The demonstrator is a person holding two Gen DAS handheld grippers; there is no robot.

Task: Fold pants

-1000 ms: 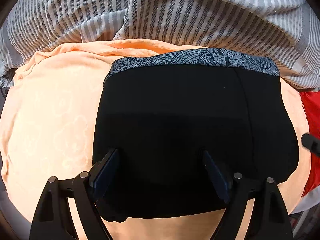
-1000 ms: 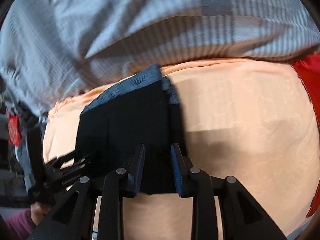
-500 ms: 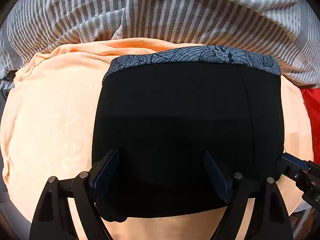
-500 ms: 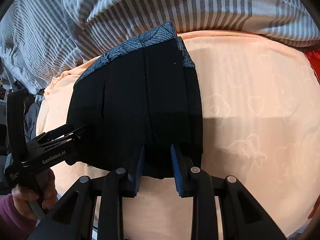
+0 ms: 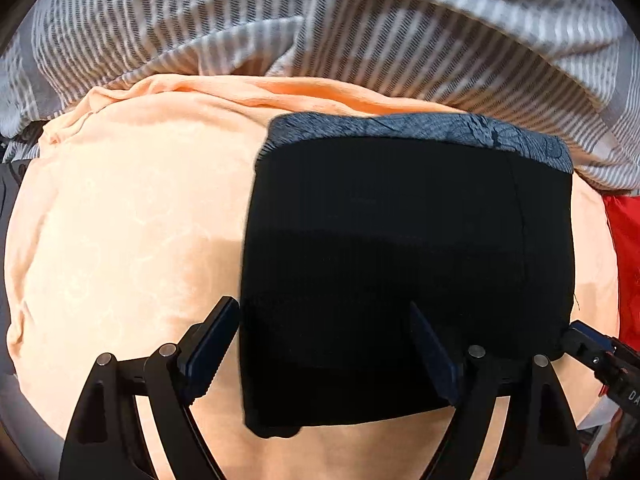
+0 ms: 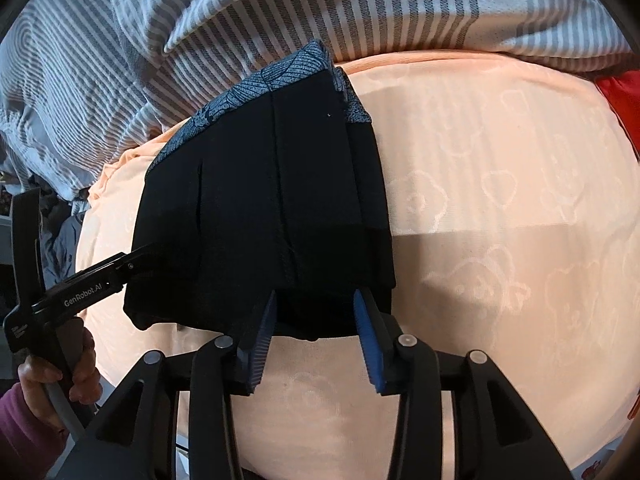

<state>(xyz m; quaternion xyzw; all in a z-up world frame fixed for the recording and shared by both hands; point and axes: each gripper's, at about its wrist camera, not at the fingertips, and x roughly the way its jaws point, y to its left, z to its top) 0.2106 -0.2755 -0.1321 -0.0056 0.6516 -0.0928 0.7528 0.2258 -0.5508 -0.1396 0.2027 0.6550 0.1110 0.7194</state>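
The black pants (image 5: 404,264) lie folded into a compact rectangle on the peach sheet (image 5: 128,240), with the grey-blue patterned waistband (image 5: 420,132) at the far edge. My left gripper (image 5: 324,352) is open, its fingers straddling the near left part of the pants. In the right wrist view the pants (image 6: 260,200) sit left of centre. My right gripper (image 6: 316,320) is open, its fingers straddling the near right corner of the pants. The left gripper also shows in the right wrist view (image 6: 132,264), at the pants' left edge.
A grey-and-white striped blanket (image 5: 320,24) is bunched along the far side of the sheet, and also shows in the right wrist view (image 6: 280,12). A red cloth (image 5: 624,248) lies at the right edge. The peach sheet (image 6: 500,220) stretches to the right of the pants.
My right gripper has opened from a narrow gap to a wider one at the pants' near right corner. The left gripper has shifted left, so the pants sit further right in its view.
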